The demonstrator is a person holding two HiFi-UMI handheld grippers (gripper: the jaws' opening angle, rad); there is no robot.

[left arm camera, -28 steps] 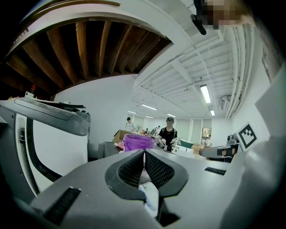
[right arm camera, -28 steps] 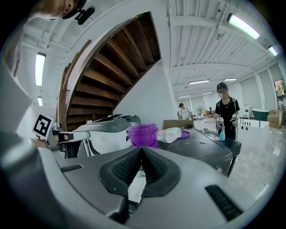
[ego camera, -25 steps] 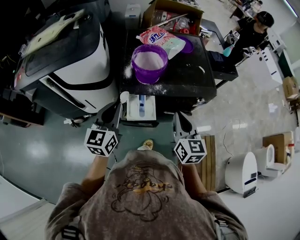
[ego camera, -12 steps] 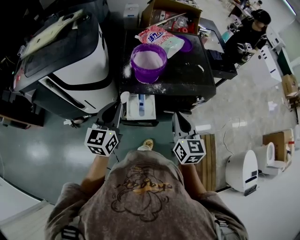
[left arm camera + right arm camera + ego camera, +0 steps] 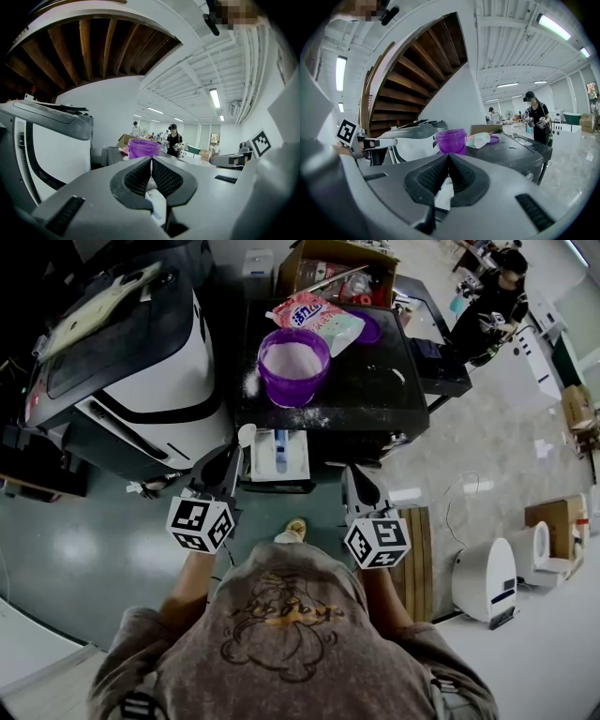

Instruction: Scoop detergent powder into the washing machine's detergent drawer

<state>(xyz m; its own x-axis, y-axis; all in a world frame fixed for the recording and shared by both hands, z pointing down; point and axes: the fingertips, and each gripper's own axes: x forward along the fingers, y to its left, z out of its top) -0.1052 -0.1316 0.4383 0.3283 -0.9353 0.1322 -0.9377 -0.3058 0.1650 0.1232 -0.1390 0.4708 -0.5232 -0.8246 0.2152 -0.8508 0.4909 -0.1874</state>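
Head view: a person stood over the open drawer (image 5: 304,463) of the black-topped washing machine (image 5: 375,395).
Left gripper (image 5: 232,456): its jaws were together in the left gripper view. A white scoop (image 5: 247,434) lay right at its tip, beside the drawer — whether it was gripped could not be told.
Right gripper (image 5: 354,476): its jaws were closed on each other, just right of the drawer.
Powder (image 5: 293,360): it sat in the purple tub (image 5: 281,392) on the machine top, with some spilled around it.
Bag (image 5: 319,317): it lay behind the tub — touching its rim.

Purple tub (image 5: 292,393) looks translucent plastic, the black top (image 5: 375,381) glossy (powder-dusted).
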